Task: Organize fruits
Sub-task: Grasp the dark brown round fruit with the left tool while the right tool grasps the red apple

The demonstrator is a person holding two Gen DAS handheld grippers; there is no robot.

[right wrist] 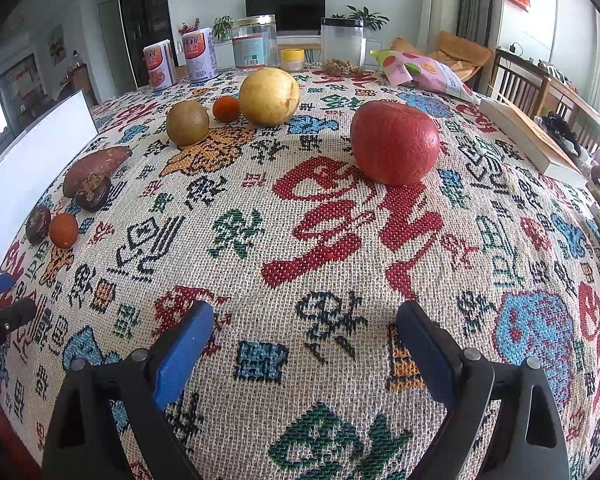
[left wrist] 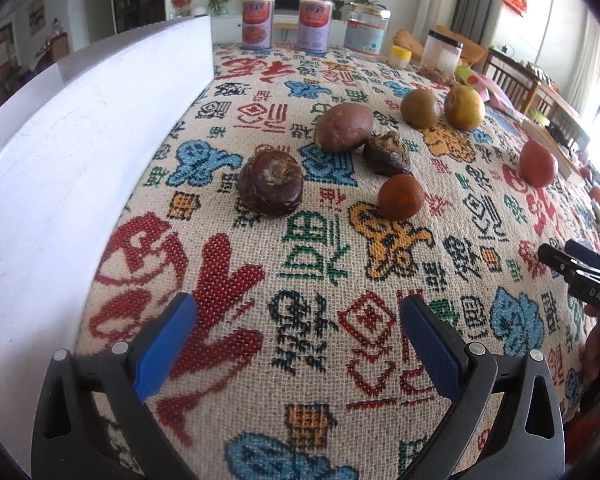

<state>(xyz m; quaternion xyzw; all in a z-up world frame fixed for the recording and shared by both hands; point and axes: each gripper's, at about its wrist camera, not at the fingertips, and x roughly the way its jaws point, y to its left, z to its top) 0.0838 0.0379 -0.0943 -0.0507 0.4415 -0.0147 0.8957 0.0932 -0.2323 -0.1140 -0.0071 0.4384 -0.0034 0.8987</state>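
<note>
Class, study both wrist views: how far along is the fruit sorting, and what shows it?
Done: nothing obvious; fruits lie loose on the cloth.
In hand: nothing. The left gripper and right gripper have open, empty jaws.
Left: everything, including the red fruit, yellow fruit, green fruit and the dark ones beside the white box.

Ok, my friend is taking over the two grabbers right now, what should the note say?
Left gripper: open, empty, above the cloth.
Right gripper: open, empty, facing the red apple.
Fruit is loose on the tablecloth: yellow fruit, green-brown fruit and a small orange one at the back; sweet potato, two dark wrinkled fruits and another small orange near the white box.
Done: nothing looks gathered yet.
Left: group everything.
</note>
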